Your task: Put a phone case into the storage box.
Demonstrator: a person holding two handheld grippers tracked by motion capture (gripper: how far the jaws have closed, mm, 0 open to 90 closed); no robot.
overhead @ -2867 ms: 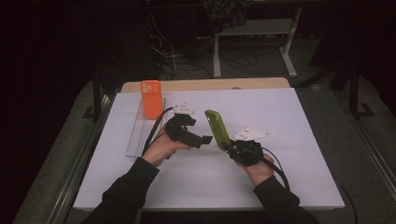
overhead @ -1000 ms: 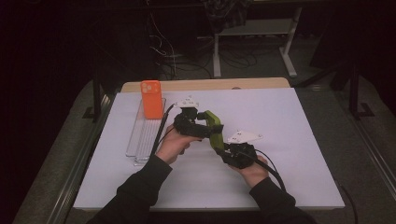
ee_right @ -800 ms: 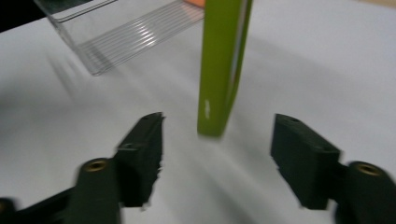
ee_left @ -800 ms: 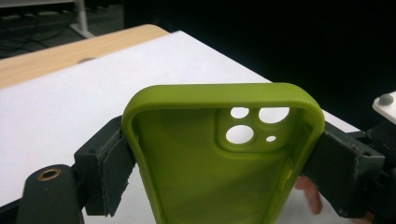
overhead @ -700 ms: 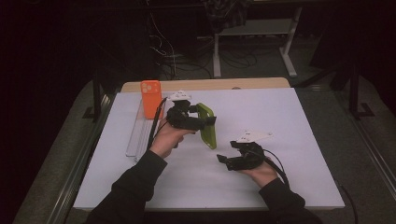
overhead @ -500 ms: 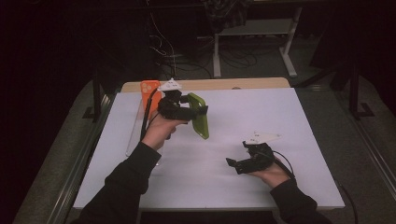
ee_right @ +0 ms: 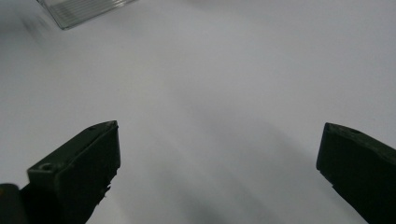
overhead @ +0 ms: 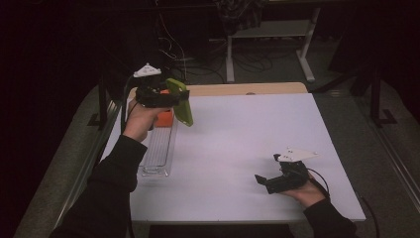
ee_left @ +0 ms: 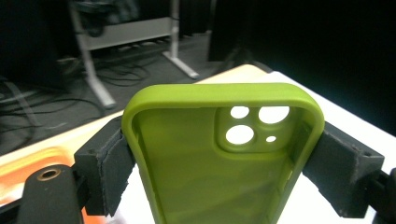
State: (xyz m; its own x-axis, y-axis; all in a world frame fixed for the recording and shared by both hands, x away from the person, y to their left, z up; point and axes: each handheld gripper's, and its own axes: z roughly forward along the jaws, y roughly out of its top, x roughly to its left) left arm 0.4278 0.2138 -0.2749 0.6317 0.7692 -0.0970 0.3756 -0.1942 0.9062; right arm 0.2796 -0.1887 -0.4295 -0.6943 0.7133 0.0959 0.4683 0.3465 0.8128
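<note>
While the left hand-held gripper (overhead: 171, 96) is raised above the far left corner of the counter (overhead: 237, 148), it pinches a lime-green phone case (overhead: 181, 101) across its width, one foam pad on each long edge. The case hangs in the air, its lower end over the orange block (overhead: 165, 118) that sits at the far end of a clear ribbed tray (overhead: 158, 151). The right hand-held gripper (overhead: 265, 181) rests low at the near right of the counter, jaws spread wide with nothing between them.

The main risk is, I judge, the grip itself: a soft case squeezed at its edges can bow inward or spring out of the pads, more so if the hand swings fast or the case knocks the orange block or the tray wall on the way down. With the right hand-held gripper well apart, nothing is placed to catch it.

From the left gripper view come details the high view lacks: the case (ee_left: 224, 154) faces the camera with its hollow inside, the camera cut-outs sit at its upper right, and the pads (ee_left: 109, 170) press its rim. Overhead, the high view alone gives the case's place above the tray and the gap between the hands. Looking along the right gripper view, bare white counter (ee_right: 210, 93) lies between its open jaws, with a corner of the tray (ee_right: 84, 9) at the top edge.
</note>
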